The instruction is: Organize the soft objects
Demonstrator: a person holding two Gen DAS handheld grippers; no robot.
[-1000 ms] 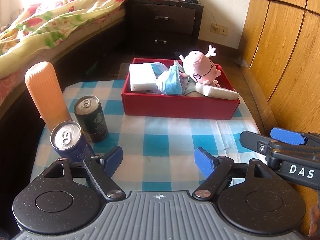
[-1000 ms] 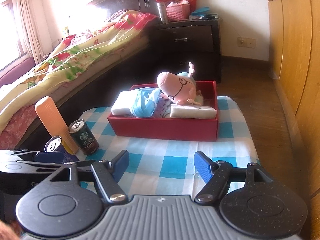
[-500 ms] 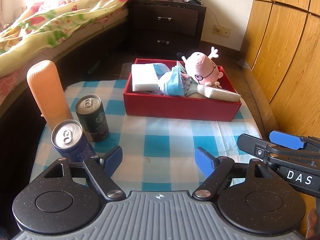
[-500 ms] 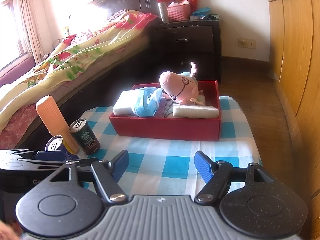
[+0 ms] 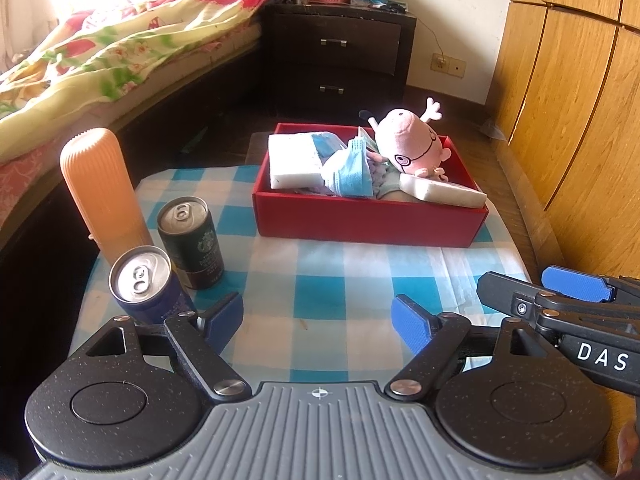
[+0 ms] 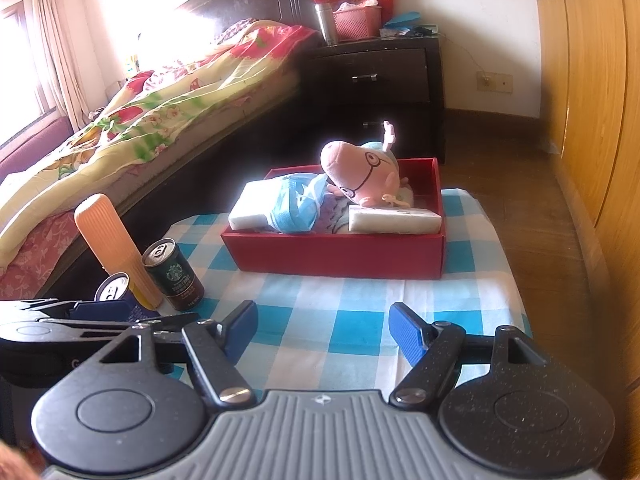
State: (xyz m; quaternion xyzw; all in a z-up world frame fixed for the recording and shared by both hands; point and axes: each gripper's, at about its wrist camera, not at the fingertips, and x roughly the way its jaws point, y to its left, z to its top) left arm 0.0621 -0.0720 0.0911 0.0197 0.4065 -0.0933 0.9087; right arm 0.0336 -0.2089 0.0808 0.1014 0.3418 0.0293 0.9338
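A red box [image 5: 368, 218] [image 6: 336, 254] stands at the far end of the checked tablecloth. In it lie a pink plush pig [image 5: 414, 144] [image 6: 360, 170], a blue face mask [image 5: 350, 170] [image 6: 294, 208] and two white sponge blocks [image 5: 292, 160] [image 5: 440, 192]. My left gripper [image 5: 318, 318] is open and empty over the near part of the cloth. My right gripper [image 6: 322, 328] is open and empty beside it; it also shows at the right edge of the left wrist view [image 5: 560, 300].
An orange ribbed bottle [image 5: 100, 188], a dark Starbucks can [image 5: 191, 242] and a blue can [image 5: 144, 284] stand at the table's left edge. A bed [image 5: 100, 52] is at the left, a dark nightstand [image 5: 340, 52] behind, wooden wardrobe doors [image 5: 580, 100] at the right.
Both grippers have drawn back and risen slightly from the box; the box looks a little farther away. Both stay open and empty.
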